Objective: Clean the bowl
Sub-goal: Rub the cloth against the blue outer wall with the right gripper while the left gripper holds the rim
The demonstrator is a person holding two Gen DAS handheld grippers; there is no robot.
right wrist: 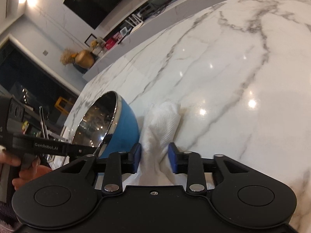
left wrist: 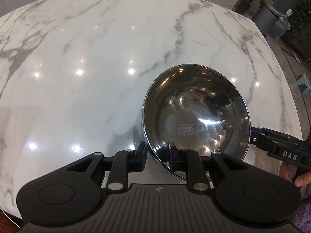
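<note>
Bowl (left wrist: 196,120) hung tilted above the table (left wrist: 77,58), its steel mouth facing the left gripper (left wrist: 156,155), whose jaws pinched the near rim. Its blue outer wall faced the right gripper (right wrist: 153,155), whose jaws squeezed a white cloth (right wrist: 163,120) just beside that wall (outside, not yet in the hollow). Wiping probably meant swinging the cloth round the rim.

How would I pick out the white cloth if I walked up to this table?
Start at the big white marble table with grey veins. Near its edge a tilted bowl, blue outside and mirror-steel inside, is held by its rim in the left gripper. Just right of it, the crumpled white cloth is pinched between the right gripper's blue-padded jaws: the only soft, woven thing there.
</note>
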